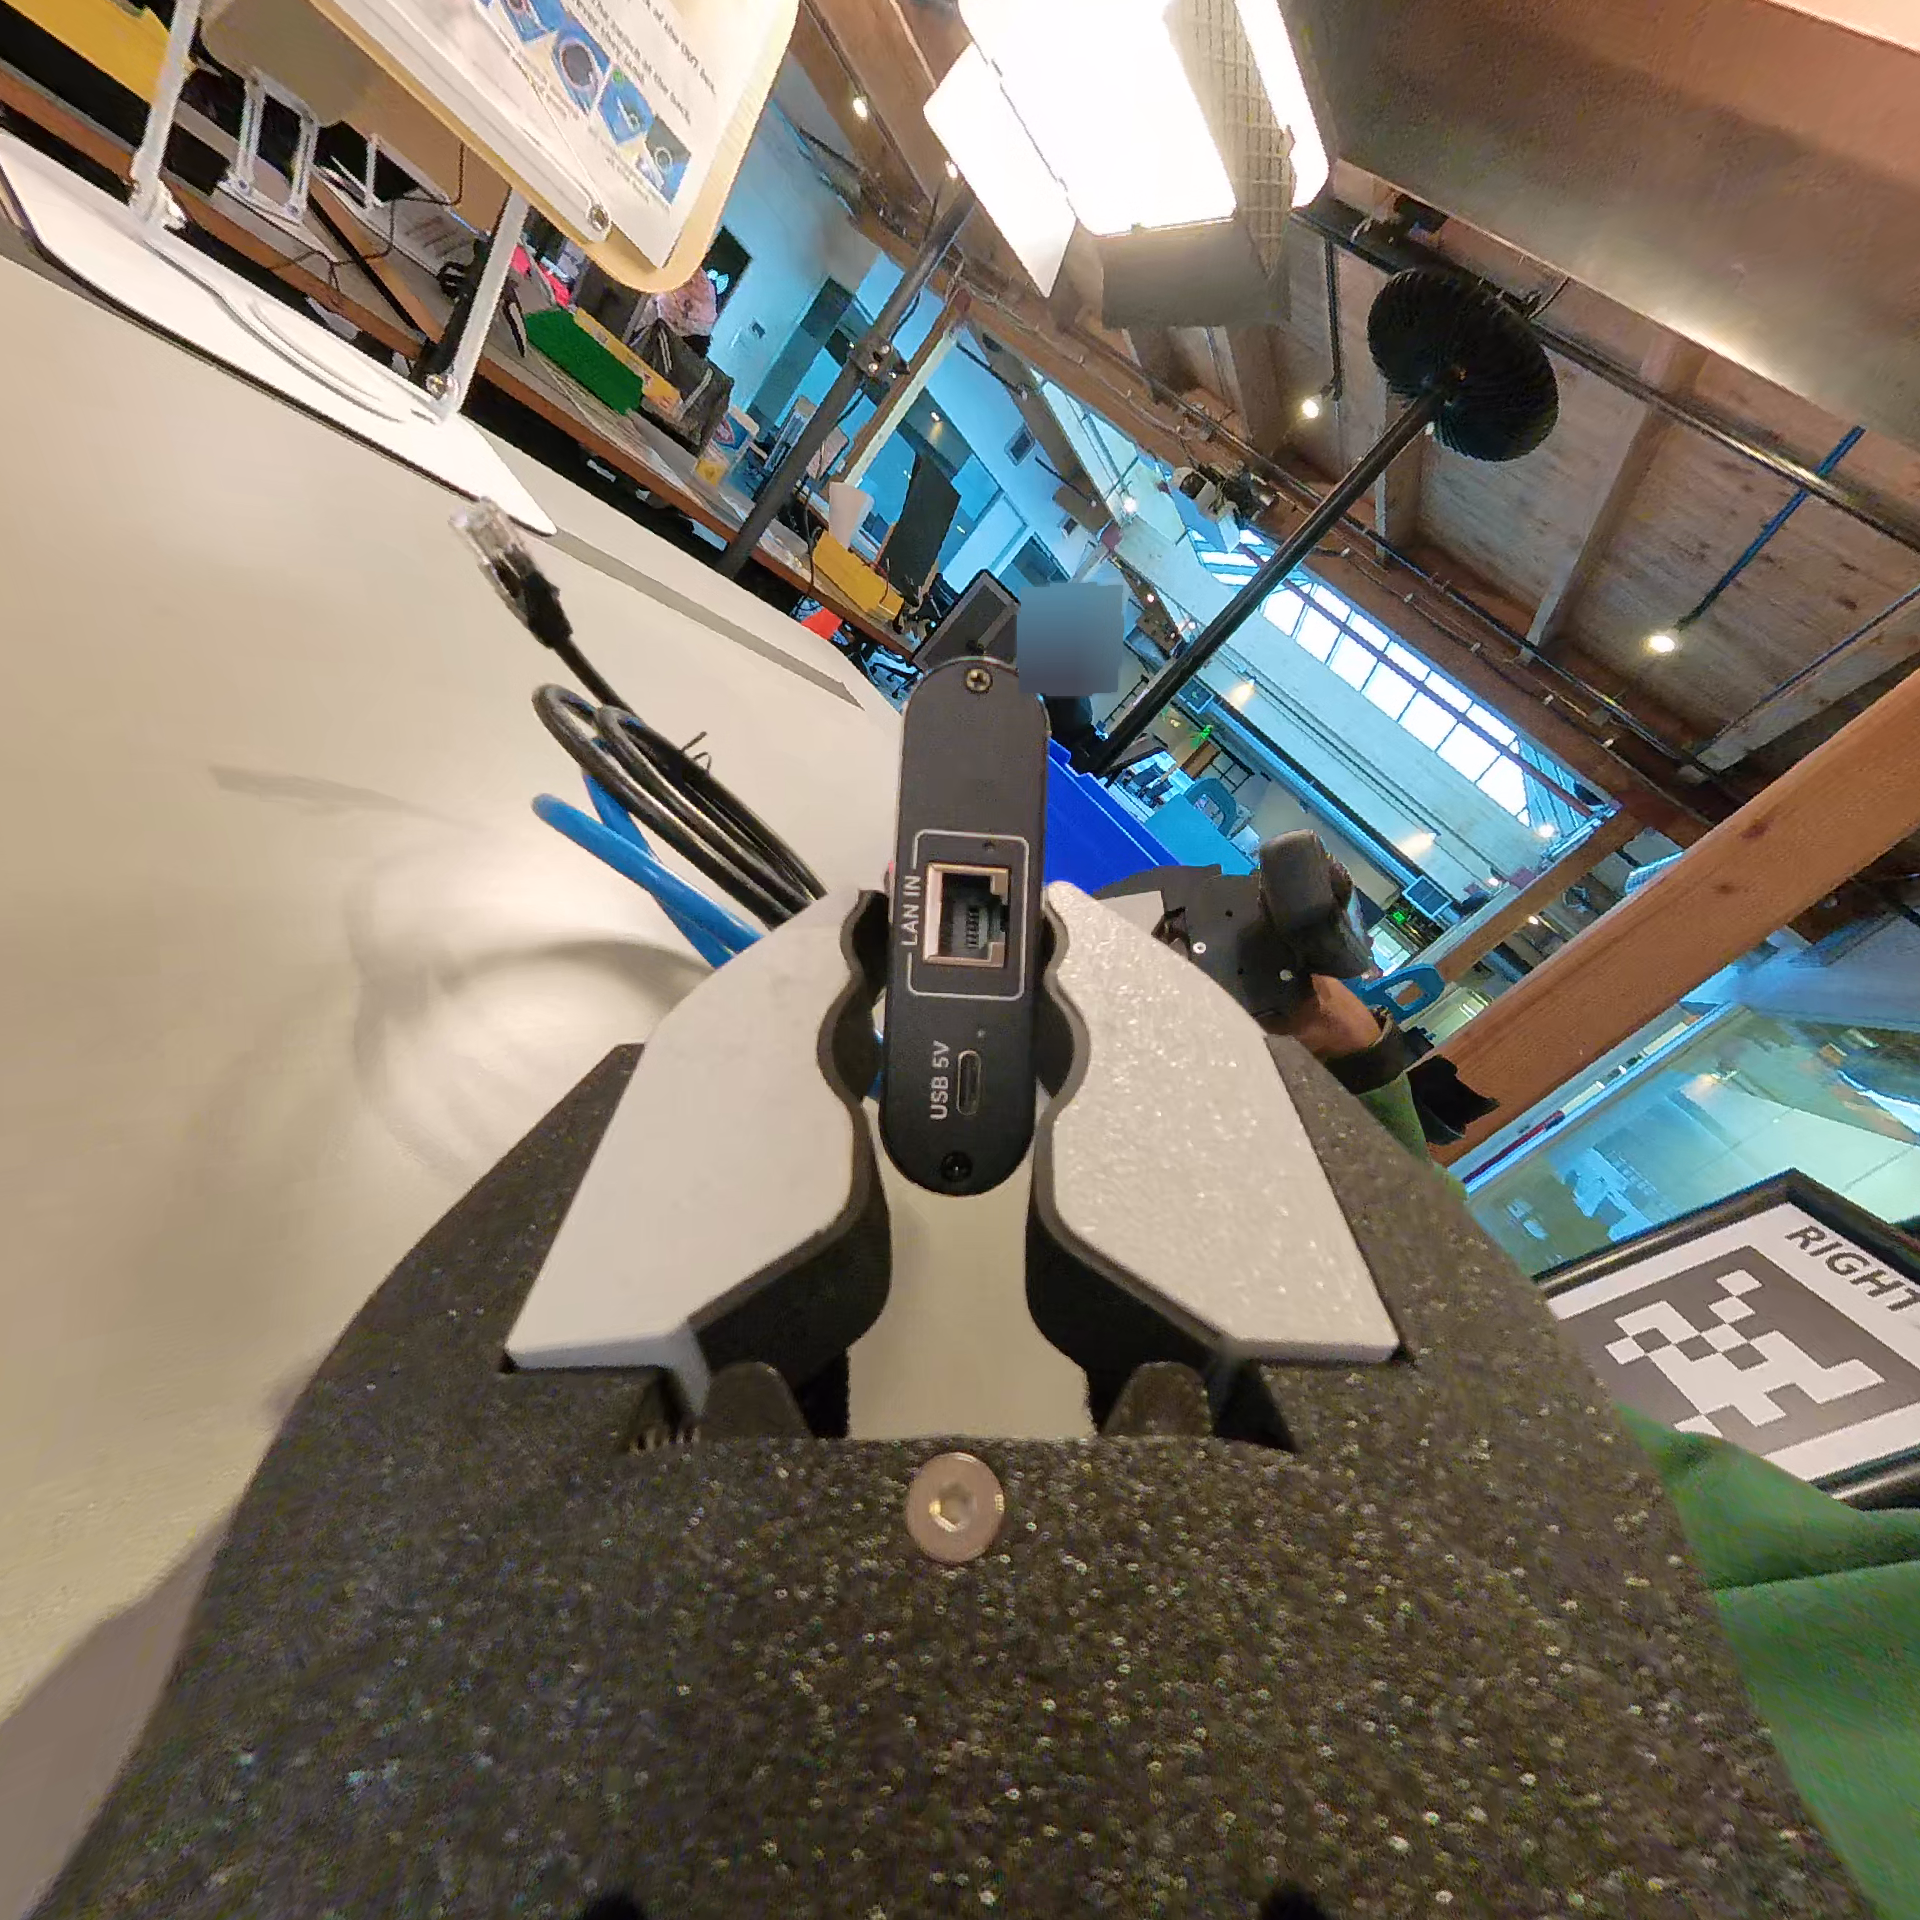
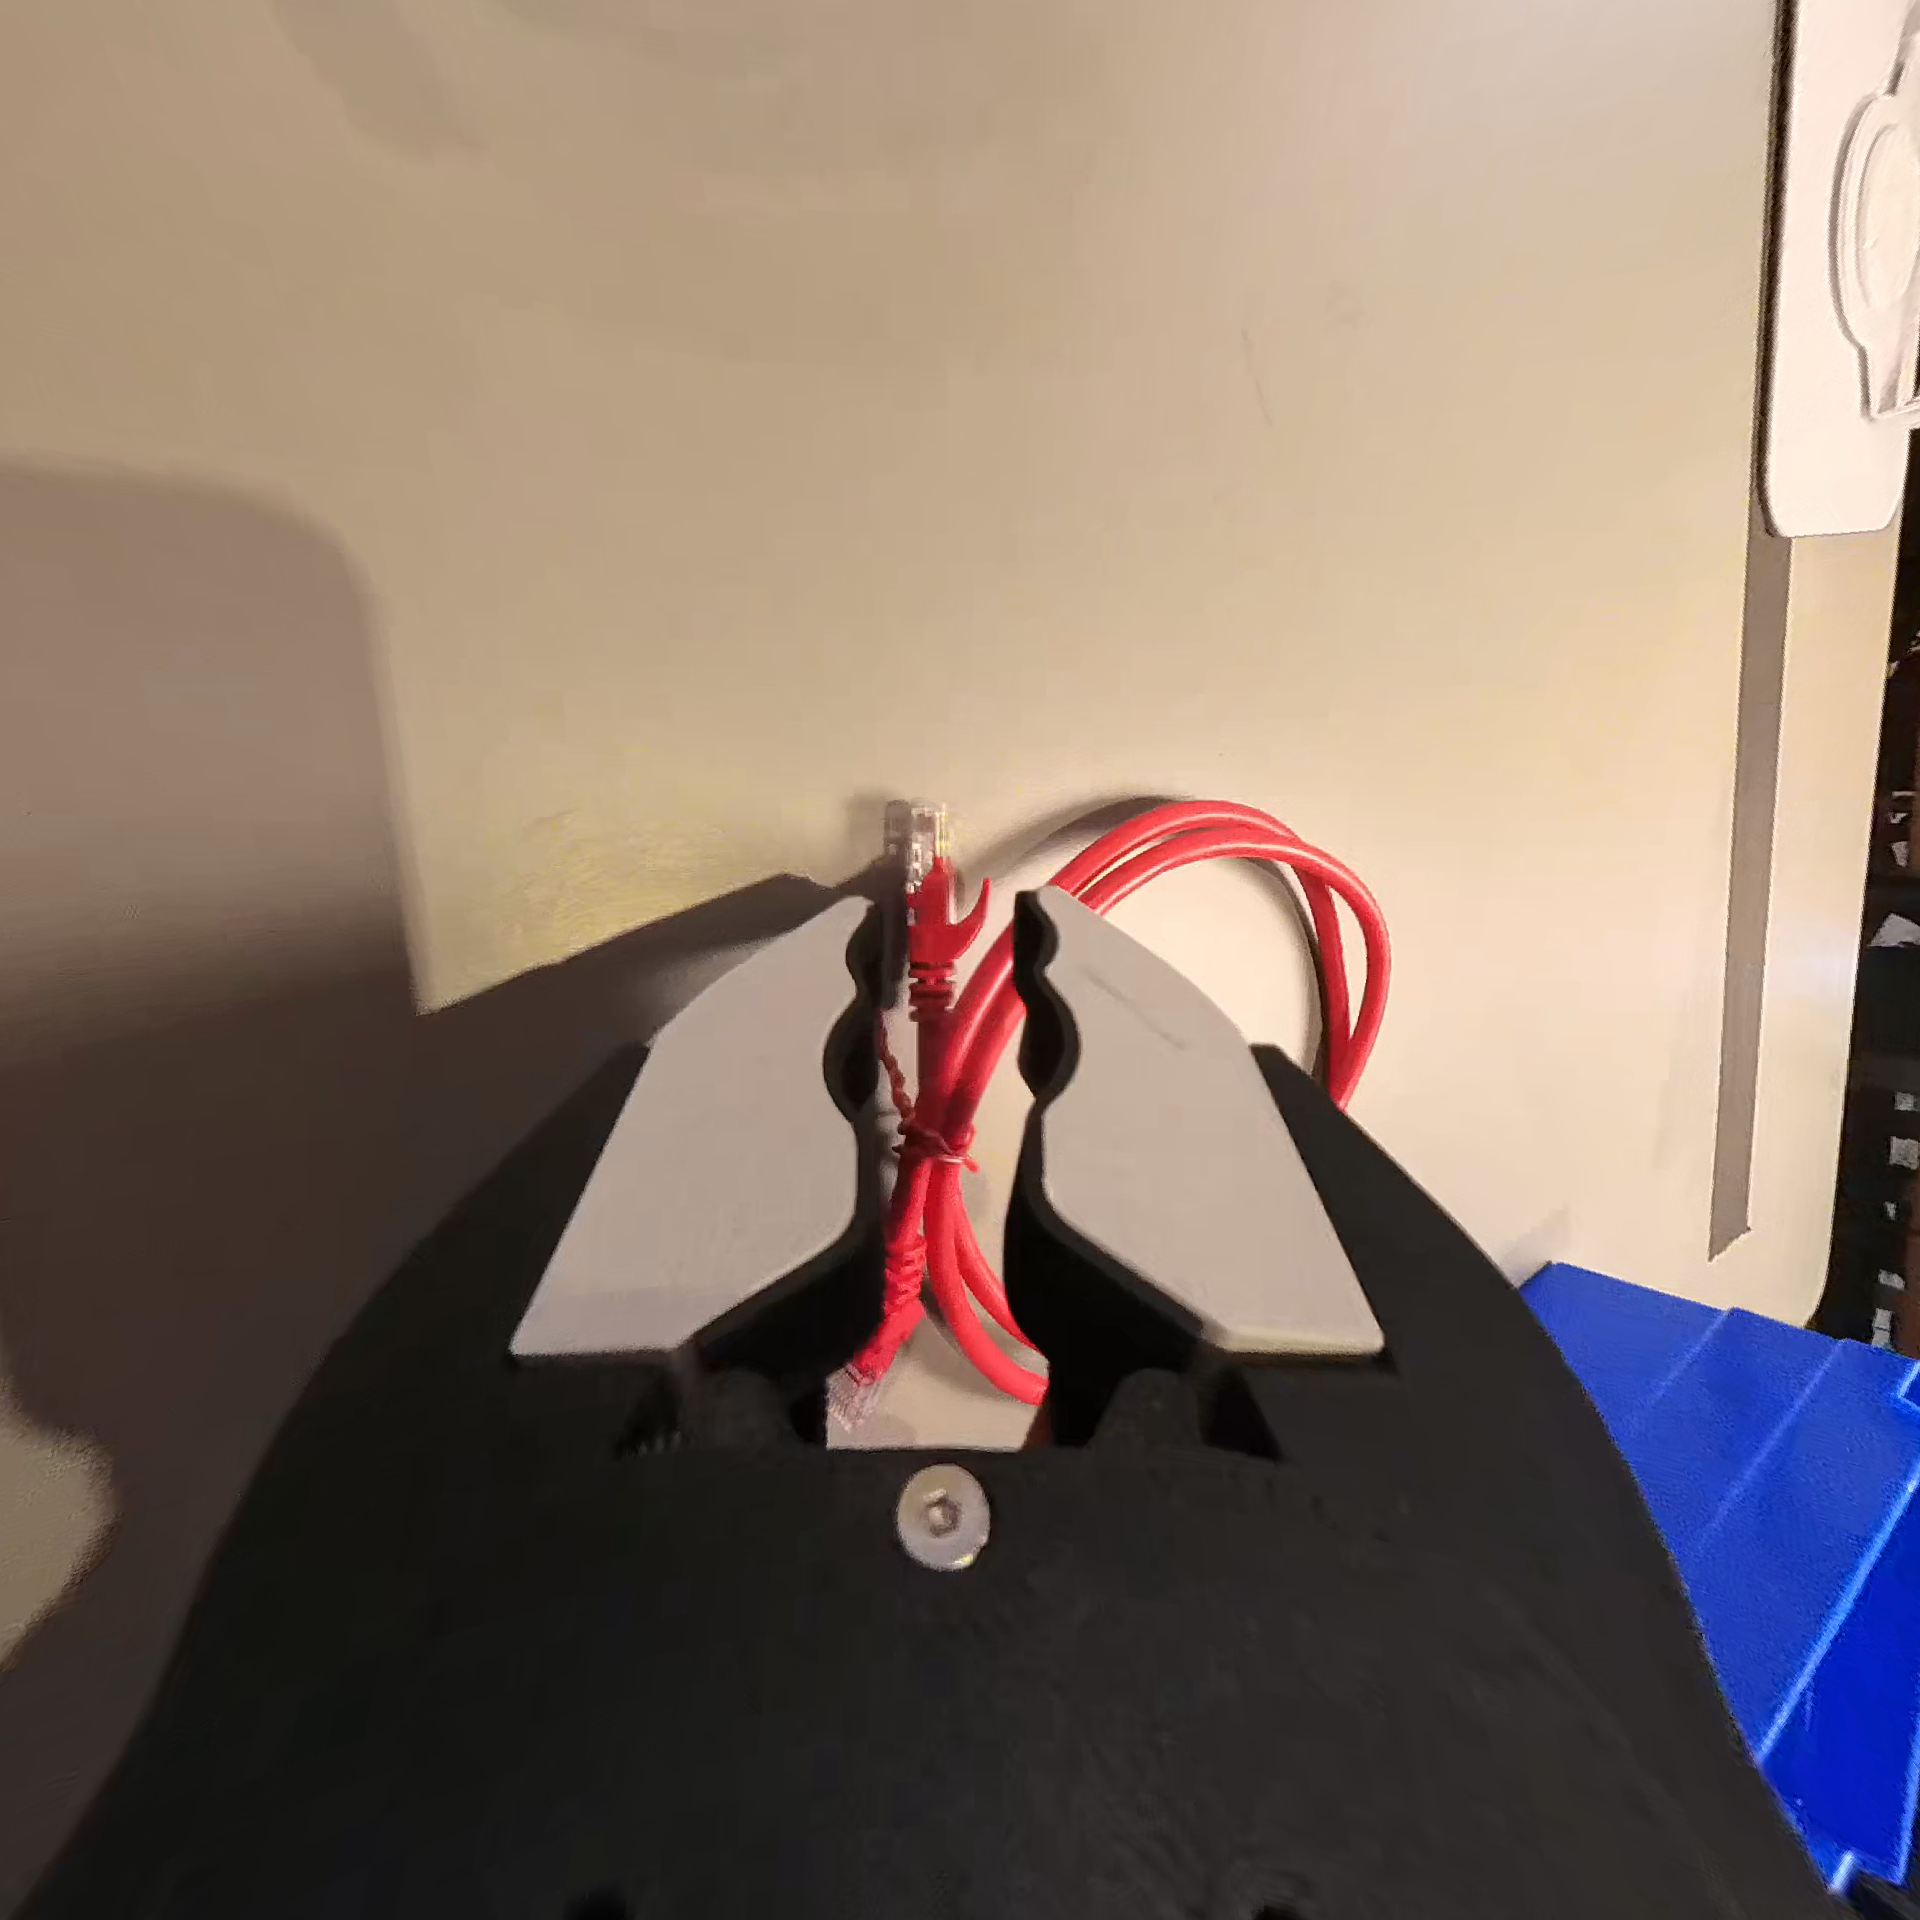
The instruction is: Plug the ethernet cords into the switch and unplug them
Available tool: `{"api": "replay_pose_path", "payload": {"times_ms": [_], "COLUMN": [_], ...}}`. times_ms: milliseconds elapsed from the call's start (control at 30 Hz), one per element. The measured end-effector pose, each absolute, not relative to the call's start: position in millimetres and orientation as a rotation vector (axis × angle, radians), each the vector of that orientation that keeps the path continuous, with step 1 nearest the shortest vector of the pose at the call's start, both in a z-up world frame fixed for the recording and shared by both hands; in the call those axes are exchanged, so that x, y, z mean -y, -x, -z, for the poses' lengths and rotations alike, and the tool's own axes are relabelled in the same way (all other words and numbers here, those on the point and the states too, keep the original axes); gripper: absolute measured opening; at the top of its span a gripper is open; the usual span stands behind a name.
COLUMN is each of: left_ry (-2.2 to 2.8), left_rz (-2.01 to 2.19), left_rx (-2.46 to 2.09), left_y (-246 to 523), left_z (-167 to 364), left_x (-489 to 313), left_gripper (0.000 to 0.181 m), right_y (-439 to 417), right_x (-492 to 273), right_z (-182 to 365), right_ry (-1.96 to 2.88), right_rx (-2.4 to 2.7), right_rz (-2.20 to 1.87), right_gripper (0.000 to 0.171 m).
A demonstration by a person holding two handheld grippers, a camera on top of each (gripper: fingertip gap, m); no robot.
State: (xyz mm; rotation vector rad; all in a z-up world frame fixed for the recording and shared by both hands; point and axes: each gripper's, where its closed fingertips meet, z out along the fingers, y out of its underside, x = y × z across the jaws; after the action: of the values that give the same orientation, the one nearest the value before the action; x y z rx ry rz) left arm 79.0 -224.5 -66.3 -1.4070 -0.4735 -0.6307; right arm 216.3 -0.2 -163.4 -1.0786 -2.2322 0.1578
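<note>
Red cord [image 2: 1039, 997] lies between the parted, empty right gripper [image 2: 940, 914], its plug at 12 o'clock, so closing may pinch the bundle, while the left gripper [image 1: 956, 925] clamps the switch [image 1: 961, 935].

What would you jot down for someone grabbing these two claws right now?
Left claw: shut on the black switch, held on end, its network port empty and facing the camera.
Right claw: open, either side of the bundled red cord, which lies on the table; nothing gripped yet.
Black cord and blue cord lie loose on the table beyond the switch.
Done: switch picked up.
Left: grip a plug, insert it, then unplug; repeat for the others.
</note>
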Motion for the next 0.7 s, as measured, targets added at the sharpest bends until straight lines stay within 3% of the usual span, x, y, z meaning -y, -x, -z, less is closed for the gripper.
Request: {"api": "replay_pose_path", "payload": {"times_ms": [233, 367, 700], "left_ry": [1.425, 1.433, 1.447], "left_rz": [0.631, 0.634, 0.664], "left_rx": [0.481, 0.486, 0.456], "left_y": [-80.5, -82.8, -95.7], "left_z": [68.7, 70.6, 70.9], "left_x": [224.6, 224.1, 217.7], "left_gripper": [0.027, 0.027, 0.027], "right_y": [-212.9, -216.5, -219.6], "right_x": [-9.9, -15.8, -19.3], "right_z": [170.5, 168.1, 173.5], "right_ry": [1.169, 1.206, 1.467], "right_rx": [2.230, 2.220, 2.270], "right_rz": [-0.129, -0.103, -0.289], "right_gripper": [0.016, 0.026, 0.024]}}
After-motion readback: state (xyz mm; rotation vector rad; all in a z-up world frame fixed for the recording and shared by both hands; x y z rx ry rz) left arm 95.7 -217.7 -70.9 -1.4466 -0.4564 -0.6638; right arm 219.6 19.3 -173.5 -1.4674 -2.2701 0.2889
